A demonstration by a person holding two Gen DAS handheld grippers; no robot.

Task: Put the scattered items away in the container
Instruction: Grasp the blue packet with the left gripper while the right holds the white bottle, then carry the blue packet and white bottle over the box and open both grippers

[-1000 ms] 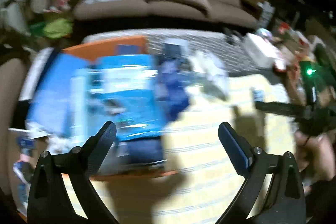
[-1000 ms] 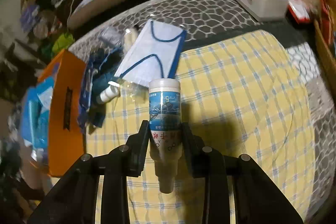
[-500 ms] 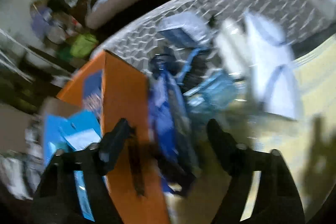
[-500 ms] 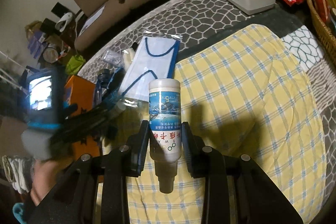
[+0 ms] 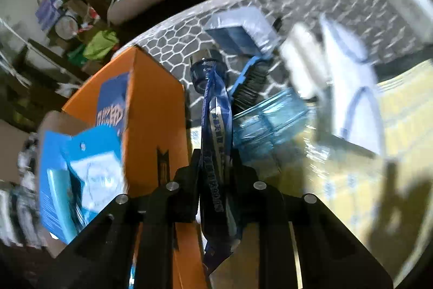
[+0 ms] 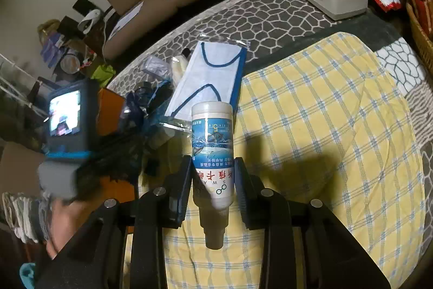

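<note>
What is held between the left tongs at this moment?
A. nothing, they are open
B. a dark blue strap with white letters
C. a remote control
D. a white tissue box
B: in the left wrist view the left tongs are closed on the dark blue strap, right beside the orange box.

The left gripper (image 5: 215,167) is matte black plastic: two angular arms, each with two round silver screws, ending in flat black fingers (image 5: 194,167). The right gripper (image 6: 212,175) matches it, though its fingers (image 6: 185,180) carry blue edging beside the pads.
</note>
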